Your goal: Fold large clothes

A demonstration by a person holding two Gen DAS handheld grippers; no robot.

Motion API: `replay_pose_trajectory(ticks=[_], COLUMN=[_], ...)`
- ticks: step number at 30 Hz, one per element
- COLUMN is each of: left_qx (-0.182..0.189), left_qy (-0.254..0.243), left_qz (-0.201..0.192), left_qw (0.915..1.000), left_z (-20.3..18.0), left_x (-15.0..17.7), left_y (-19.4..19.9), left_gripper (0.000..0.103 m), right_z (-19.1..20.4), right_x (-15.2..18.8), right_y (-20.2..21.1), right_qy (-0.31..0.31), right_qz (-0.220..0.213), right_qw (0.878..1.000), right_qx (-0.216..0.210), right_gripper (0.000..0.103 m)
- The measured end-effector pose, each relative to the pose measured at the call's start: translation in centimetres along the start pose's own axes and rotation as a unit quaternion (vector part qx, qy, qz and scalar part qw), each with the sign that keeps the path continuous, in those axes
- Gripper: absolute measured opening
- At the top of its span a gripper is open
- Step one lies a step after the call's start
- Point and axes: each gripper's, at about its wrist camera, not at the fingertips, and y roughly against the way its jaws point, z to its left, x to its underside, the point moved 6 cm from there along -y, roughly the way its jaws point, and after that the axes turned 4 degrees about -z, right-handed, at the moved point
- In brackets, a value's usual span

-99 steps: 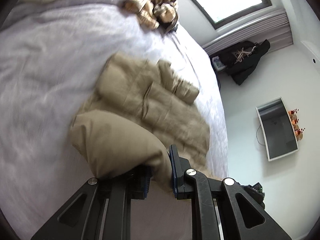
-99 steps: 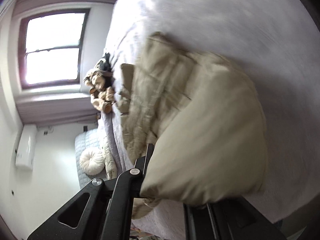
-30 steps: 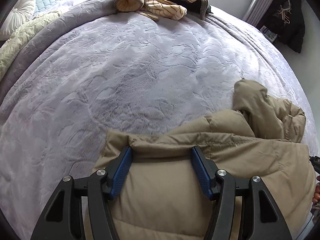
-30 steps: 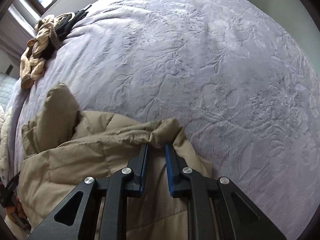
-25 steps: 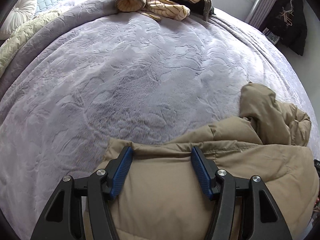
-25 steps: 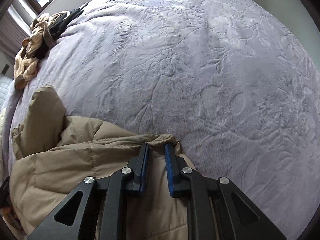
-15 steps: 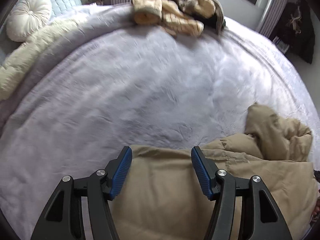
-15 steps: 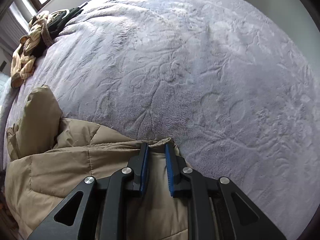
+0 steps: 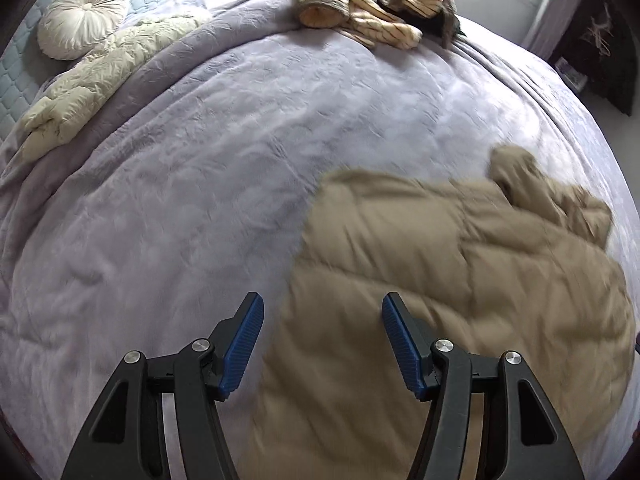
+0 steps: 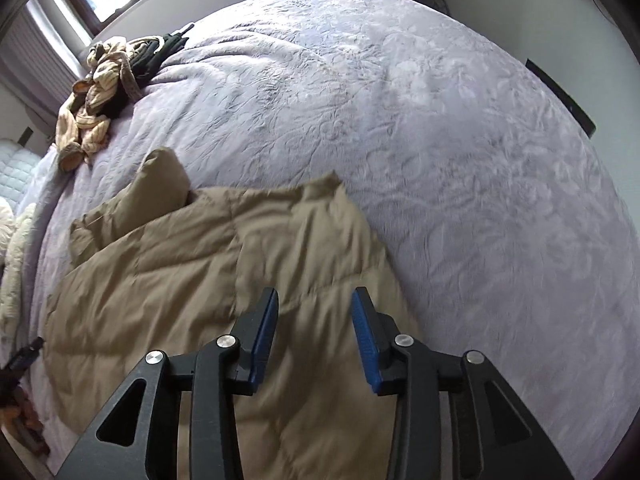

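Note:
A tan puffer jacket (image 9: 460,280) lies folded on the lilac bedspread (image 9: 200,184); the right wrist view shows the same jacket (image 10: 192,272) spread below the camera. My left gripper (image 9: 322,340) hangs open above the jacket's left edge, with nothing pinched between its blue pads. My right gripper (image 10: 314,330) hovers over the jacket's right part, its jaws opening, and the pads press on no cloth. A sleeve or collar end (image 9: 516,172) bunches up at the jacket's far side.
A heap of striped cream and dark clothes (image 9: 368,0) sits at the bed's far edge, also visible as a heap (image 10: 108,84) in the right wrist view. A cream quilted garment (image 9: 100,76) and a round white cushion (image 9: 84,20) lie far left. A dark coat (image 9: 600,52) hangs far right.
Both grippers have lifted away from the jacket's folded edge. The right one, shut on the fabric before, has let go and spread. The jacket now lies flat on the bed.

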Motion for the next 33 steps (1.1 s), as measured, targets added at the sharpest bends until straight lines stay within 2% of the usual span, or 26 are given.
replay_pose_trajectory(ticks=[3,4,5,6,11,16,18,21,28,33], left_qx=[0.007,0.011,0.017,0.021,0.026,0.034,0.03,0.034,0.035,0.046], left_qy=[-0.015,-0.016,-0.015,-0.016,-0.046,-0.048,-0.05,-0.049,-0.045,-0.012], left_qz=[0.011,0.015,0.021,0.023,0.035,0.05,0.053,0.052,0.066,0.081], left_qw=[0.9998,0.9997,0.9995,0.9994,0.998,0.997,0.9969,0.9969,0.9962,0.9955], left_z=[-1.1,-1.4,-1.7,-2.0,-3.4,-3.7,-3.7,-3.6,-3.2,-2.1], left_x=[1.5,1.9,2.6,3.1,5.7,7.6,8.1,8.8,10.7,12.2], left_y=[1.4,1.7,2.3,2.7,4.5,5.3,5.5,5.7,5.5,4.7], left_gripper=[0.064,0.066,0.079,0.084,0.084,0.084,0.103,0.103,0.103,0.103], right_z=[0.6,0.7,0.9,1.3,2.2,2.5,2.5,2.6,2.5,2.1], right_x=[2.0,2.9,3.4,4.2,7.5,10.4,11.1,12.2,14.0,15.0], right_y=[1.8,2.4,2.8,3.3,4.5,5.1,5.3,5.5,5.6,5.1], right_qy=[-0.005,-0.005,-0.004,-0.004,-0.022,-0.03,-0.037,-0.051,-0.075,-0.101], right_qz=[0.006,0.007,0.008,0.012,0.041,0.057,0.061,0.067,0.064,0.072], right_qw=[1.0,1.0,1.0,0.999,0.997,0.996,0.995,0.993,0.991,0.988], right_qx=[-0.017,-0.02,-0.024,-0.031,-0.055,-0.061,-0.068,-0.078,-0.087,-0.09], right_gripper=[0.048,0.054,0.058,0.058,0.066,0.078,0.083,0.087,0.088,0.088])
